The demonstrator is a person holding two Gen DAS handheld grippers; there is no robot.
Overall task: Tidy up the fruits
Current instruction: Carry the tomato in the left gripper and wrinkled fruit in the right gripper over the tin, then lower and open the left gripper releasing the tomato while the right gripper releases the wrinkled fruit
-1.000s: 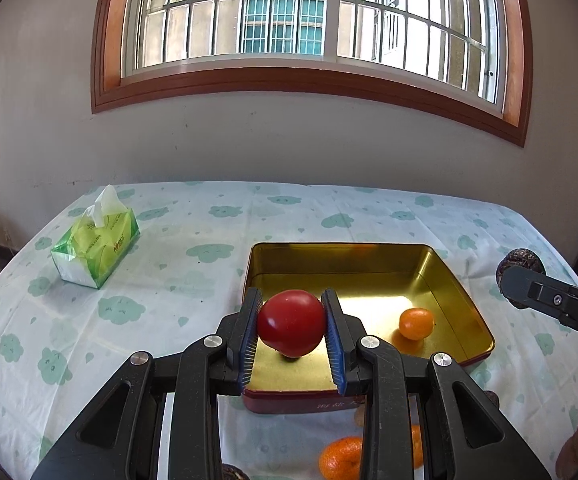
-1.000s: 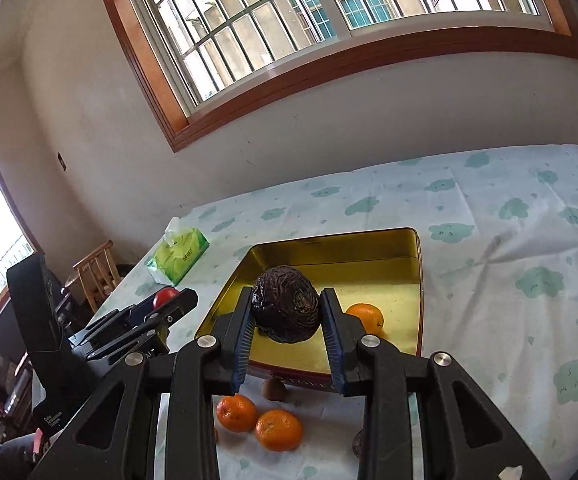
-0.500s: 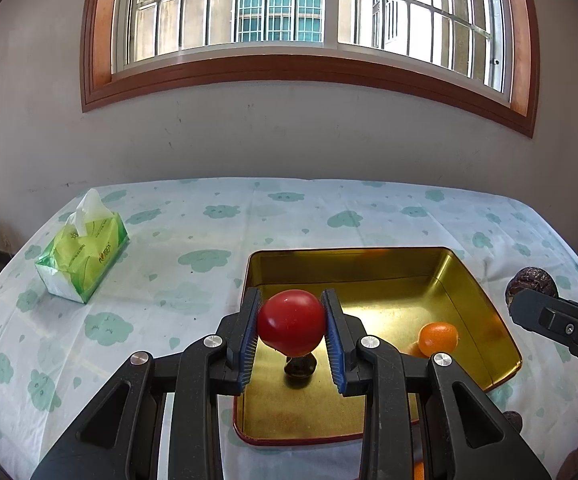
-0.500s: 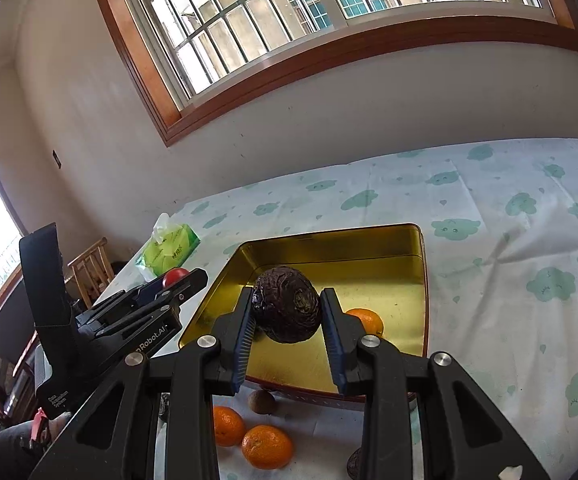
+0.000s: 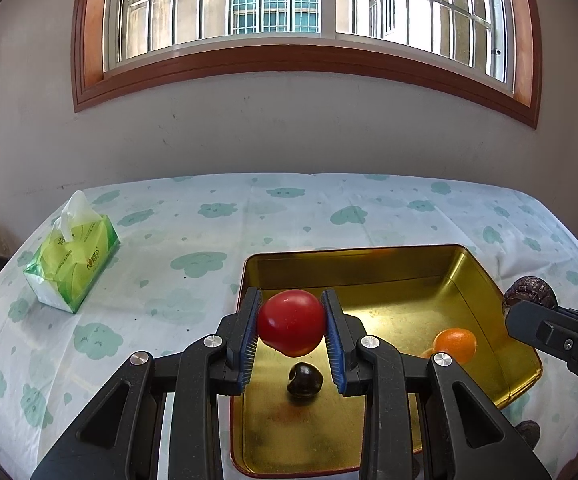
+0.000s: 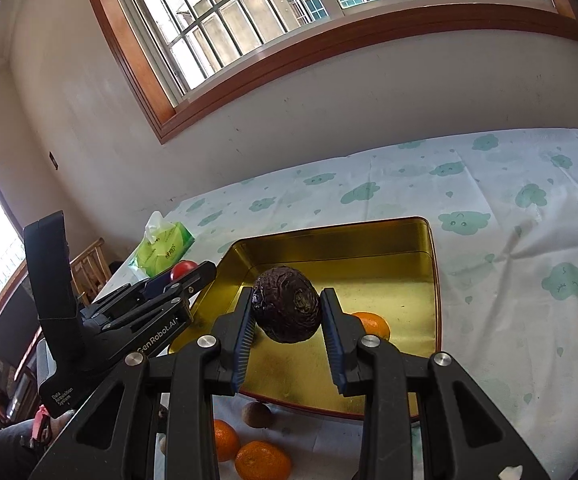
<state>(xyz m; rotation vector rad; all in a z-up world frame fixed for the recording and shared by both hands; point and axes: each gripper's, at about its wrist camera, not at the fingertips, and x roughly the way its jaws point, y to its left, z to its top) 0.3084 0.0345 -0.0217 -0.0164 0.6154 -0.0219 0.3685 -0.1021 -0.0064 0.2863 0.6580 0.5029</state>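
My left gripper [image 5: 291,330] is shut on a red tomato [image 5: 291,322] and holds it above the near left part of a gold tin tray [image 5: 369,264]. In the tray lie a small dark fruit [image 5: 304,378] and an orange [image 5: 455,344]. My right gripper [image 6: 287,320] is shut on a dark wrinkled avocado [image 6: 286,309] above the tray's near edge [image 6: 329,406]. The left gripper also shows in the right wrist view [image 6: 185,274], at the tray's left. The avocado shows at the right in the left wrist view [image 5: 529,296].
Two oranges [image 6: 263,462] and a small brown fruit [image 6: 256,414] lie on the cloud-print tablecloth [image 6: 509,216] in front of the tray. A green tissue pack [image 5: 71,262] stands at the far left. A wooden chair [image 6: 89,266] stands off the table's left side.
My left gripper has moved forward over the tray with the tomato, so the small dark fruit now shows below it. My right gripper has moved slightly forward with the avocado.
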